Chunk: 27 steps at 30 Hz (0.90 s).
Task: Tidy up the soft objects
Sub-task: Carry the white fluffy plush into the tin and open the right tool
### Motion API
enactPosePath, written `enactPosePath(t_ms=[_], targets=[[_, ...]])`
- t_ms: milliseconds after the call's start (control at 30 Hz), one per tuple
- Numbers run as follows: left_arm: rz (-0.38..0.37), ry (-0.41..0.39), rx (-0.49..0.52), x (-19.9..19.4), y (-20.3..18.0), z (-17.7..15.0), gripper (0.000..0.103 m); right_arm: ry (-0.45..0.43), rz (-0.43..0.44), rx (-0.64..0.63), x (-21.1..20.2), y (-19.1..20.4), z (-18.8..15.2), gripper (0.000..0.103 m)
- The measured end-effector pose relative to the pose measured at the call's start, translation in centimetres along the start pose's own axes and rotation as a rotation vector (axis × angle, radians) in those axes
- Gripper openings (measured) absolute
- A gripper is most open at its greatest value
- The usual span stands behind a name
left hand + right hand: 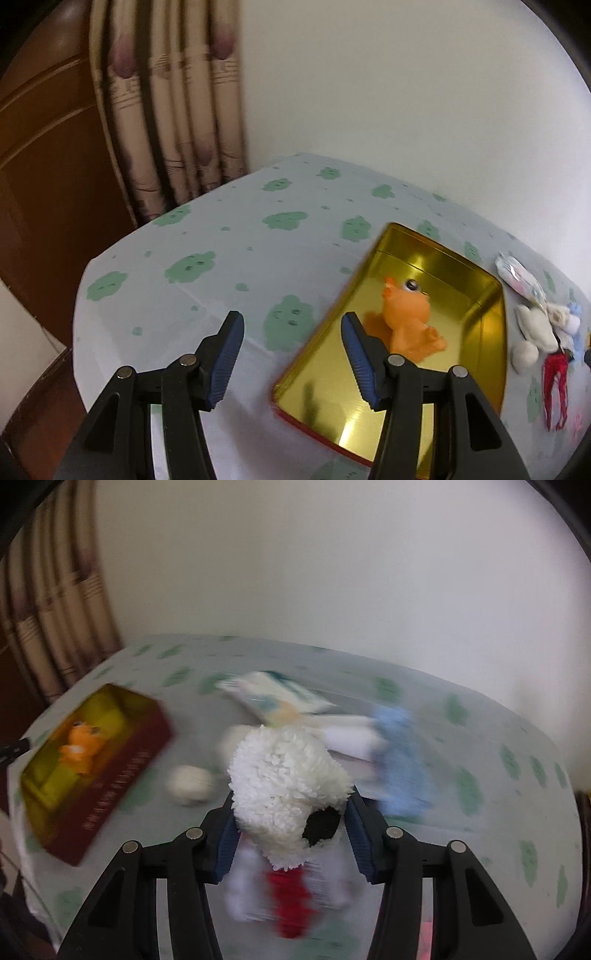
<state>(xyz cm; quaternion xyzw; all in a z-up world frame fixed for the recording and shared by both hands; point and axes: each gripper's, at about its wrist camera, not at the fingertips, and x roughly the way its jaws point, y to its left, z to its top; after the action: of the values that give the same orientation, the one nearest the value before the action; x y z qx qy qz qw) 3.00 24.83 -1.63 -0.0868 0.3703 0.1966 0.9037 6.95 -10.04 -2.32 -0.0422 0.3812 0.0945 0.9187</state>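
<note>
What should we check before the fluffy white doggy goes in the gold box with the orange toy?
1. Right gripper holds the white plush dog: ok, both pads press its fuzzy sides.
2. Gold tin is open: ok, no lid on it.
3. Room in the tin beside the orange toy: ok, bare floor shows at the near end.
4. Left gripper is empty: ok, jaws wide apart, nothing between them.
5. Left gripper clear of the tin's opening: not ok, one finger hangs over it.
6. Dog's dangling red part free of the other toys: cannot tell, blurred.
</note>
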Motion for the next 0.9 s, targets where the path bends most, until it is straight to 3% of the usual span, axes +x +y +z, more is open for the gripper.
enactPosePath(t_ms=[200,400,667,900], targets=[[0.031,0.004,-0.033,-0.1,1.6,-0.1,0.056,0.027,0.128,-0.125,1.1,8.1,1.1,0.049],[0.058,0.004,-0.089,-0.4,3.6,-0.1,0.056,0.031,0.198,-0.227,1.9,14.0,1.6,0.049],[0.126,-0.002,-0.160,-0.8,6.1,0.0,0.056,0.049,0.198,-0.302,4.8,18.5,4.1,0.049],[0.113,0.005,-0.196,-0.7,6.9,0.2,0.056,0.090,0.170,-0.334,8.0,20.6,5.2,0.049]])
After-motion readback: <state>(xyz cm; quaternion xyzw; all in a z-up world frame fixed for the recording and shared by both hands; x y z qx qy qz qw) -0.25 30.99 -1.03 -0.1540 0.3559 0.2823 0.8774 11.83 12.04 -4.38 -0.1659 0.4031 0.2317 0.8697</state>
